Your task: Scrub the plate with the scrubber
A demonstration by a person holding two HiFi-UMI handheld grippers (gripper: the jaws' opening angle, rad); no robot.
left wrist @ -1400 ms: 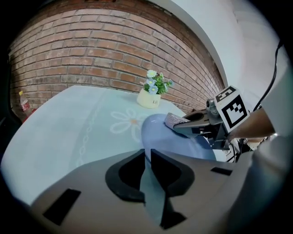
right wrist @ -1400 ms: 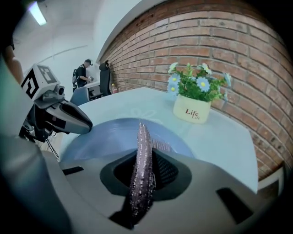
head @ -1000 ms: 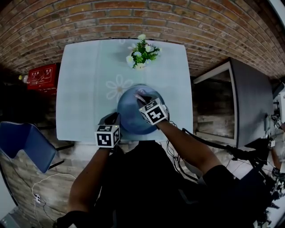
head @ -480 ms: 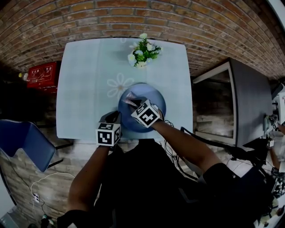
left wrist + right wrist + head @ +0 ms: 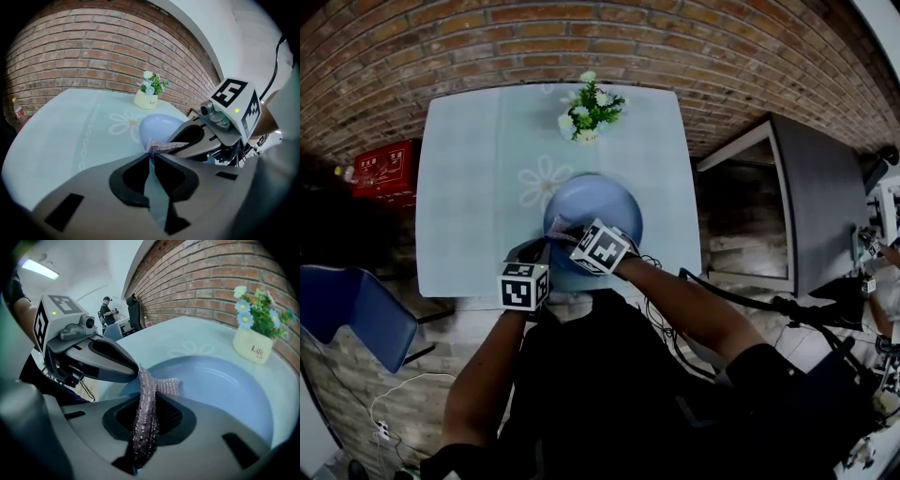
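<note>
Head view, left to right: a red box (image 5: 382, 169) and a blue chair (image 5: 352, 309) sit off the table's (image 5: 469, 187) left side. At the near edge the left gripper (image 5: 151, 157) has its jaw tips pressed together at the blue plate's (image 5: 605, 202) rim — whether they pinch it, I can't tell. Just beside it, the right gripper (image 5: 146, 397) is clamped on the sparkly scrubber (image 5: 144, 423), whose end lies on the plate — its marker cube hides that rim from above. A flower pot (image 5: 586, 112) stands beyond the plate, with a grey cabinet (image 5: 811, 197) far right.
</note>
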